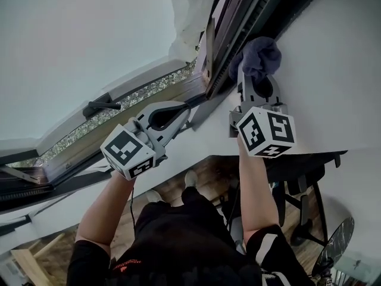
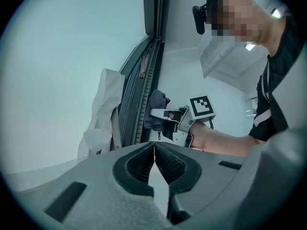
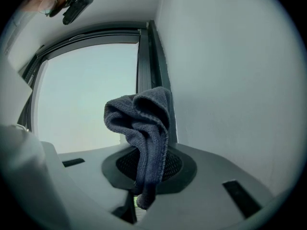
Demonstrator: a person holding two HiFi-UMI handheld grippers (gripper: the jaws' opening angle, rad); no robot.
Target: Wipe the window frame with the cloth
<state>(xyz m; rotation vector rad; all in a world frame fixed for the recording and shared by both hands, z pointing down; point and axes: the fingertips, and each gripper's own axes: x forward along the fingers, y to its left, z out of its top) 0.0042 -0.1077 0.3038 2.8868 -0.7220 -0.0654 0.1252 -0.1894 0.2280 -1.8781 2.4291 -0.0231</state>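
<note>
1. Person's forearms, bare below dark sleeves, raised toward the window; one gripper in each hand.
2. Left gripper (image 2: 154, 145): jaws pressed together, nothing between them. Sits near the lower corner of the window frame (image 1: 253, 14), apart from the wiping work.
3. Right gripper (image 1: 257, 81): jaws pinching the cloth (image 1: 262, 53). Held farther up, at the frame's right side.
4. Cloth: dark blue-grey knit, bunched, with most of it spilling out past the jaw tips. It lies where the dark upright rail meets the white wall (image 1: 333, 70), against the rail or just beside it; contact cannot be confirmed.
5. White crumpled sheet (image 1: 189, 16): possibly protective film, caught on the frame left of the cloth, on the glass side.
6. Glass pane (image 1: 71, 34): pale, featureless.
7. Handle (image 1: 104, 105): dark, on the lower rail, far left.
8. Progress, judged: wiping appears under way on the right upright. No rail shows a visible clean-versus-dirty difference, so the finished share is unknown. The lower rail and the stretch around the sheet presumably remain.
</note>
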